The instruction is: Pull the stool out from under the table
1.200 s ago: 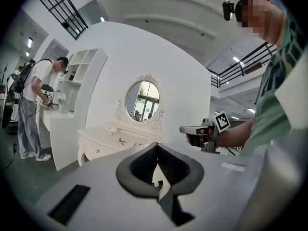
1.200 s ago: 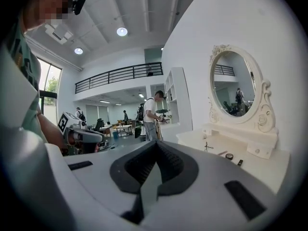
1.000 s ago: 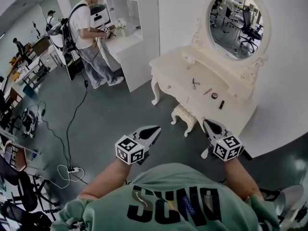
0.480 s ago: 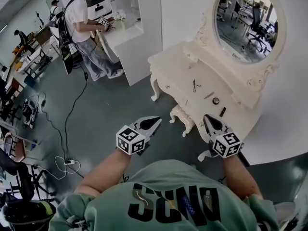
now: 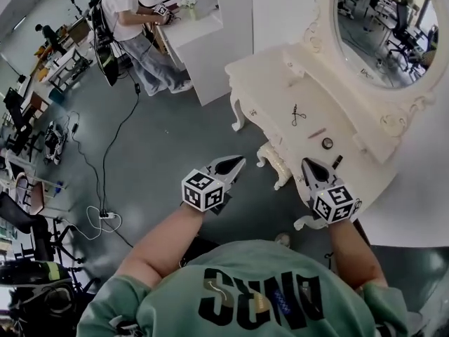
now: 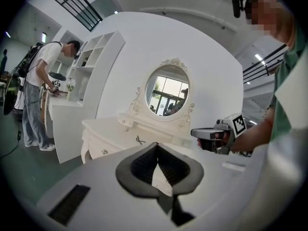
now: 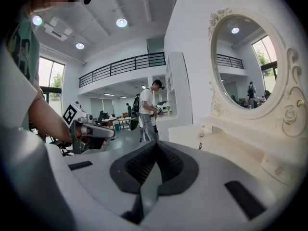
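Note:
The cream stool point(image 5: 275, 163) stands tucked under the front edge of the white dressing table point(image 5: 270, 83), with only its carved seat edge and legs showing. My left gripper point(image 5: 236, 163) is shut and empty. It hangs in the air just left of the stool, pointing at it. My right gripper point(image 5: 307, 166) is shut and empty too, over the table's front edge right of the stool. The left gripper view shows the table point(image 6: 108, 134) ahead and the right gripper point(image 6: 204, 133) beside it. The stool is hidden in both gripper views.
An oval mirror point(image 5: 393, 27) tops the table, with scissors point(image 5: 298, 114) and small items lying on it. A person point(image 5: 130, 9) works at a white shelf unit point(image 5: 210, 41) at the back left. Cables and a power strip point(image 5: 104, 215) lie on the grey floor, with chairs point(image 5: 28, 237) at the far left.
The head view has moved forward toward the dressing table. Both grippers have come a little closer to the stool and table edge, both still shut.

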### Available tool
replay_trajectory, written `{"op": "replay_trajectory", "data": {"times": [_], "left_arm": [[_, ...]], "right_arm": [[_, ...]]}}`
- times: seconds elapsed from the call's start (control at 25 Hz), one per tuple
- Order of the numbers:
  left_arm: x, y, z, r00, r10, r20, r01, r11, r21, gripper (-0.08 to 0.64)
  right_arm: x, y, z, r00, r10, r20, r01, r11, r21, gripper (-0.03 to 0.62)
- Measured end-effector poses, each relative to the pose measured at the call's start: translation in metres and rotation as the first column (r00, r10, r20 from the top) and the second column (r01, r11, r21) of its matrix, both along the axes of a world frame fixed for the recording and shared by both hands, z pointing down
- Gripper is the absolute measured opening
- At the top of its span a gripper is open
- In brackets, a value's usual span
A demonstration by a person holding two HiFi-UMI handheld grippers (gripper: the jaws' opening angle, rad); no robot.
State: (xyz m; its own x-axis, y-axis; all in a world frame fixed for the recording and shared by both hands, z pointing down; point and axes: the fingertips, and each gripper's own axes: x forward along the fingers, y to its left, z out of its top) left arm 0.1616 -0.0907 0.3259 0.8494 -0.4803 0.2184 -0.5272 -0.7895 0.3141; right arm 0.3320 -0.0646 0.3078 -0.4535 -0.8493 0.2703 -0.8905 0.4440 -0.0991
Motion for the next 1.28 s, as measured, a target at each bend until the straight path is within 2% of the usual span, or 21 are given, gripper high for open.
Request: {"op": "replay_trajectory", "data": {"times": [0.12,0.28,0.48,0.68,0.96,1.08,1.16,1.28], "left_arm": [[-0.024,-0.023,0.037,0.999,0.046,0.028,-0.046,0.999,-0.004,0.009],[-0.059,-0.057,0.093,0.996,0.068,0.051,-0.067,0.997,-0.027,0.009],[-0.067,-0.080,0.176,0.991,0.090,0.102,-0.084,0.995,-0.054,0.009],[-0.050,-0.104,0.274,0.980,0.098,0.175,-0.094,0.995,-0.029,0.009],[-0.008,-0.149,0.412,0.973,0.087,0.216,-0.075,0.995,-0.061,0.015],[0.019,-0.171,0.463,0.957,0.116,0.265,-0.112,0.993,-0.031,0.069],[0.038,-0.183,0.499,0.936,0.145,0.320,-0.152,0.988,-0.002,0.131],[0.062,-0.202,0.553,0.903,0.166,0.396,-0.182,0.983,0.001,0.232]], "right_arm": [[-0.024,-0.014,0.026,0.998,0.059,0.019,-0.059,0.998,0.002,-0.005],[-0.056,-0.034,0.073,0.988,0.153,0.008,-0.153,0.988,0.009,-0.005],[-0.065,-0.036,0.156,0.969,0.248,-0.002,-0.248,0.967,-0.067,-0.006],[-0.061,-0.064,0.244,0.972,0.235,-0.025,-0.236,0.967,-0.095,-0.005],[-0.046,-0.100,0.347,0.976,0.218,-0.005,-0.218,0.971,-0.097,-0.005],[-0.035,-0.106,0.381,0.975,0.220,0.005,-0.219,0.971,-0.095,-0.005],[-0.025,-0.110,0.399,0.974,0.225,0.013,-0.223,0.971,-0.089,-0.005],[-0.012,-0.113,0.421,0.971,0.237,0.024,-0.234,0.968,-0.087,-0.005]]}}
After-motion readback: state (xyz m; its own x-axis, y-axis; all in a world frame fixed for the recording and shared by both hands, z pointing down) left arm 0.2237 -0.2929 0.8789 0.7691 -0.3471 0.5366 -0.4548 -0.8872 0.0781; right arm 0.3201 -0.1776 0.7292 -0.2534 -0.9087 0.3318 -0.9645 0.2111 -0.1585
